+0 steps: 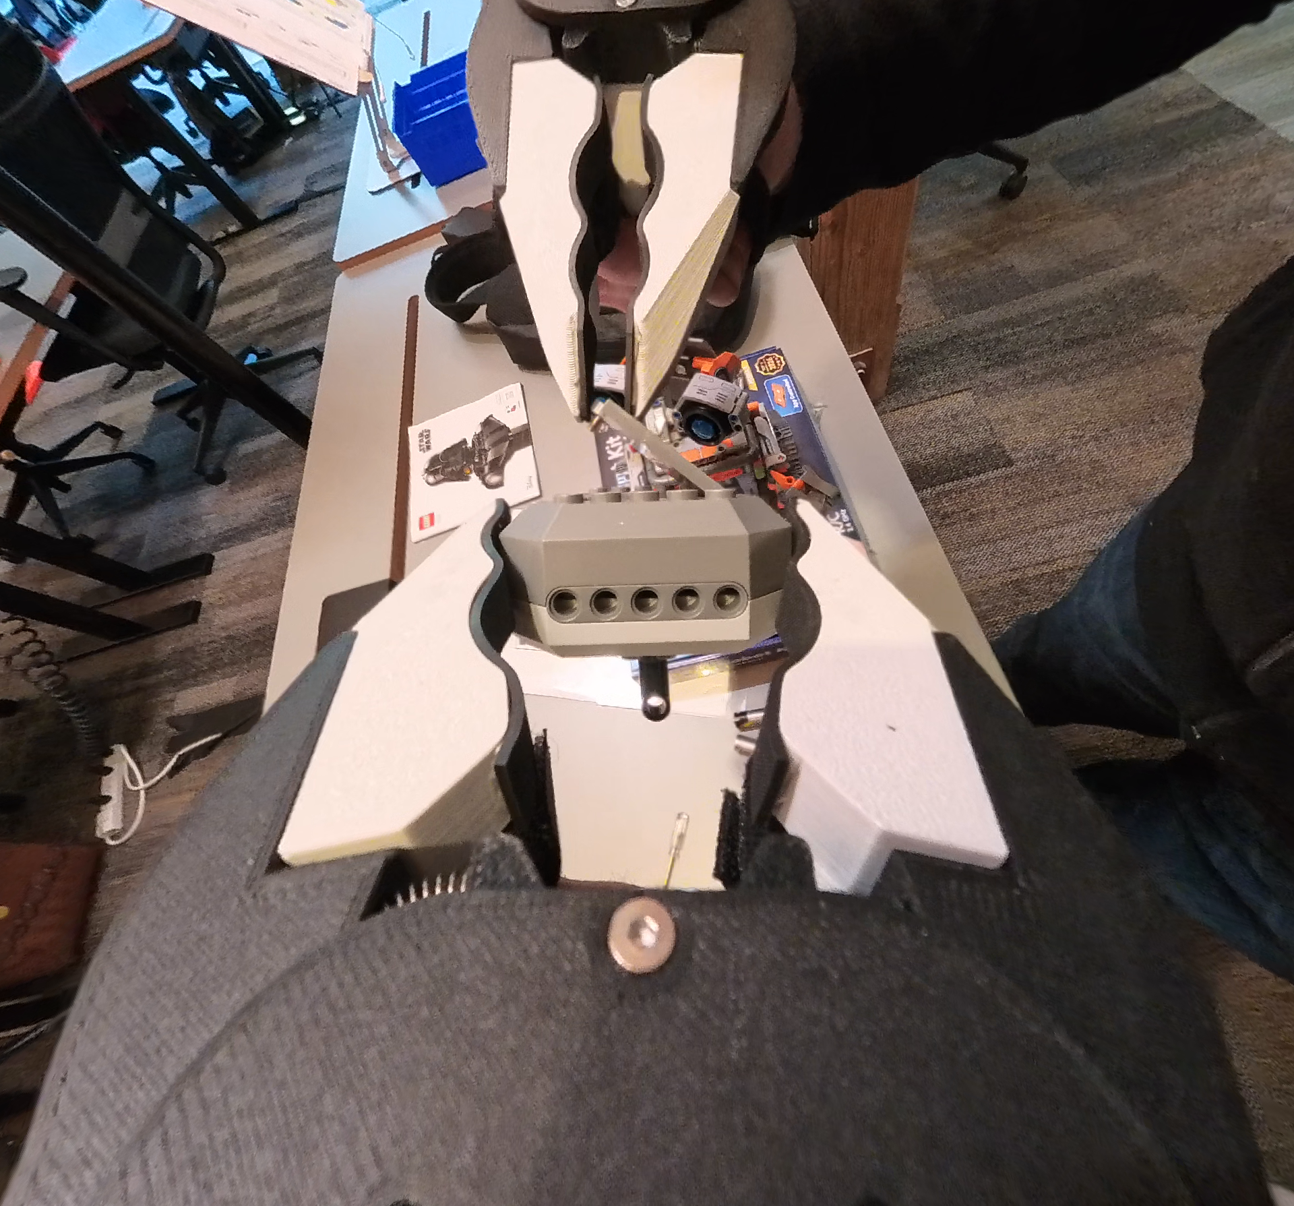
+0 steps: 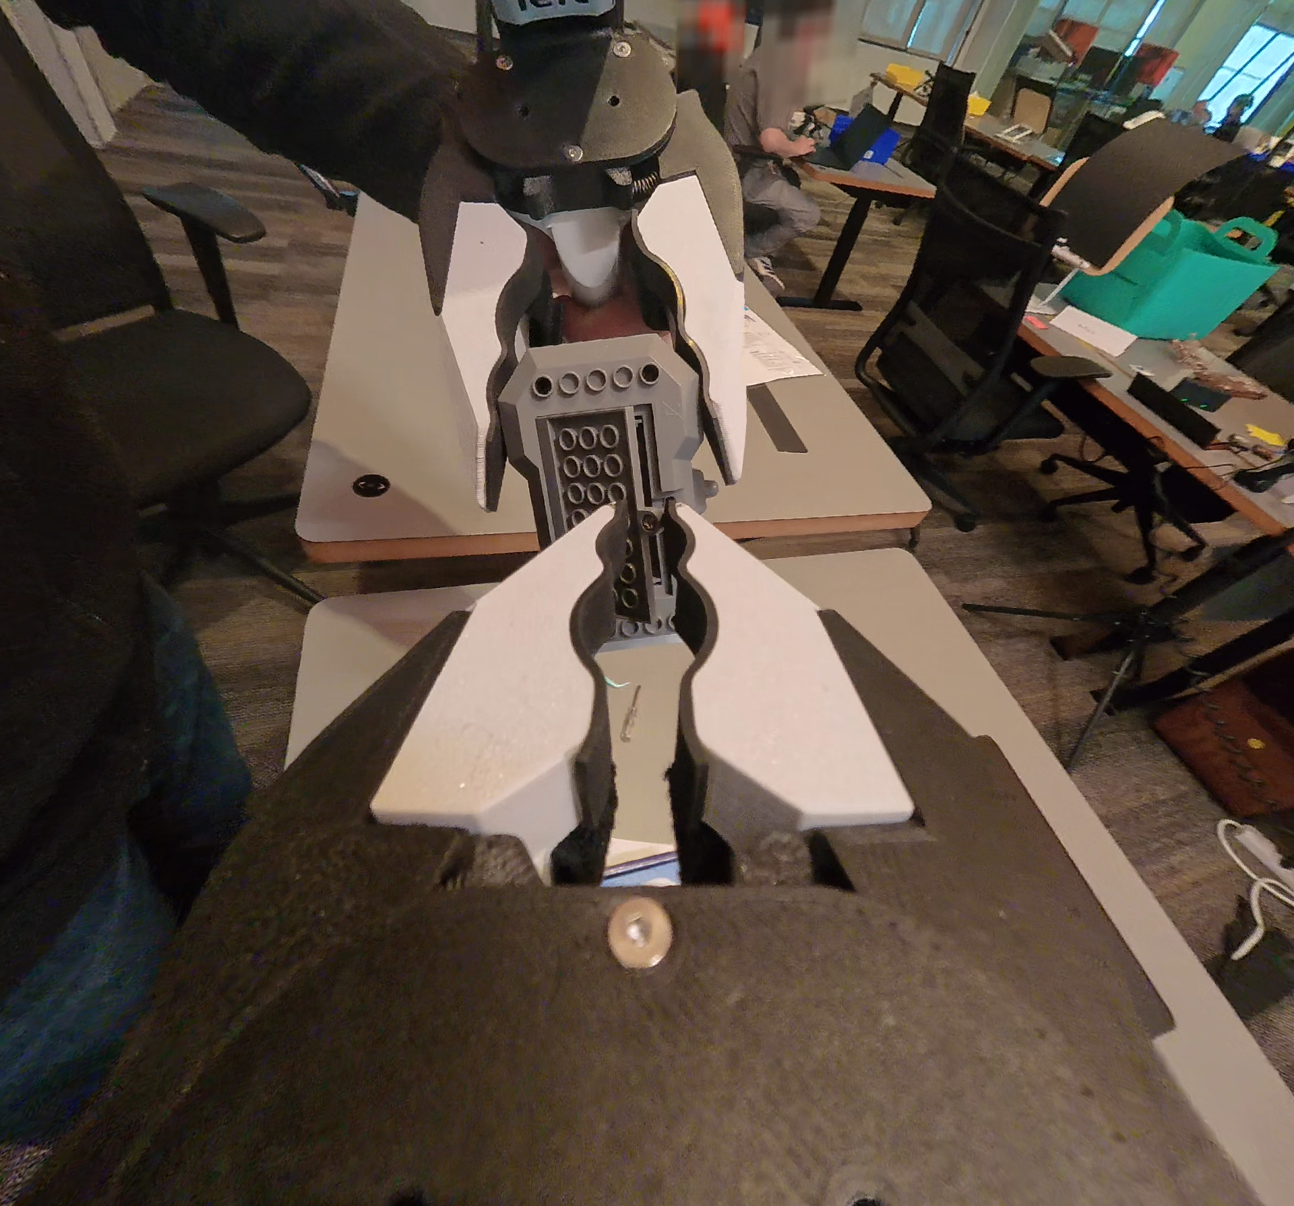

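Clamped by its angled ends between the left gripper's (image 1: 648, 528) jaws, a rigid, light-looking grey brick block (image 1: 644, 570) is being probed by a thin grey tool (image 1: 655, 447) pinched ahead in the right gripper (image 1: 608, 412).

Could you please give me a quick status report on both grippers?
Left gripper shut on grey brick block. Right gripper pinching block's thin flap at its tips. Both above table; toy robot beyond.
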`<action>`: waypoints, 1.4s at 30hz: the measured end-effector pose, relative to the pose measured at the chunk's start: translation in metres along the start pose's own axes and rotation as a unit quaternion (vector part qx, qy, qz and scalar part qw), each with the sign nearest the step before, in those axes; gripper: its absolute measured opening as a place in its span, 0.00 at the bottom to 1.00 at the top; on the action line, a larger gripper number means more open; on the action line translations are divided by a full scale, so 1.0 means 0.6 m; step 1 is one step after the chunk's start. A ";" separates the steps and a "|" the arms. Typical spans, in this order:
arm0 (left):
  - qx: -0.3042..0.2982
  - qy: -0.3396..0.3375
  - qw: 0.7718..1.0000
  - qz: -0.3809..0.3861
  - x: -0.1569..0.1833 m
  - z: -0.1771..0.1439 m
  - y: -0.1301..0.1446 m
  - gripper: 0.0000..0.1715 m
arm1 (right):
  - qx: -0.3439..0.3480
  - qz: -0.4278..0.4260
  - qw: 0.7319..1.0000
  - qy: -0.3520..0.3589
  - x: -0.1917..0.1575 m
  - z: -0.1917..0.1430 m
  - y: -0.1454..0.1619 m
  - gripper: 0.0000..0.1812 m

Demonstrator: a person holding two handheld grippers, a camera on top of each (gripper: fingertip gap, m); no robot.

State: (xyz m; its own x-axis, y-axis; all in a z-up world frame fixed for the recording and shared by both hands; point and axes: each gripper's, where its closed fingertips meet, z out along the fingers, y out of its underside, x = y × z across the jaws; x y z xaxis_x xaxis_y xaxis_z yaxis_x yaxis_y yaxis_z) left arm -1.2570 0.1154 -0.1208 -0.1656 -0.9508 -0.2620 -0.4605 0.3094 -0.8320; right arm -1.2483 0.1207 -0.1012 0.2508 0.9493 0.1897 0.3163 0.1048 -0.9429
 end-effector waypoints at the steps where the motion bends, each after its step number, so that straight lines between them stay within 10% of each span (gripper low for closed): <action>1: -0.004 0.000 1.000 0.008 0.000 0.001 0.000 0.43 | -0.002 -0.004 1.000 0.004 0.000 -0.001 0.000 0.04; 14: -0.047 0.025 0.990 0.127 -0.004 0.052 -0.010 0.43 | -0.047 -0.031 0.998 -0.011 0.000 -0.016 0.024 0.03; 23: -0.038 0.035 0.988 0.145 -0.016 0.092 -0.031 0.43 | -0.082 -0.017 0.996 0.041 0.014 -0.048 0.052 0.24; 42: -0.048 0.029 0.984 0.168 -0.043 0.143 -0.036 0.43 | -0.061 -0.017 0.986 0.154 0.052 -0.109 0.082 0.12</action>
State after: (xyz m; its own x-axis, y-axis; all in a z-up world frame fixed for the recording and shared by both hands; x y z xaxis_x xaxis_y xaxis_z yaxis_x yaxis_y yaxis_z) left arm -1.1678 0.1319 -0.1379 -0.3703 -0.7932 -0.4835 -0.4520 0.6086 -0.6522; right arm -1.1653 0.1363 -0.1239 0.4983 0.8085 0.3130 0.4323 0.0812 -0.8980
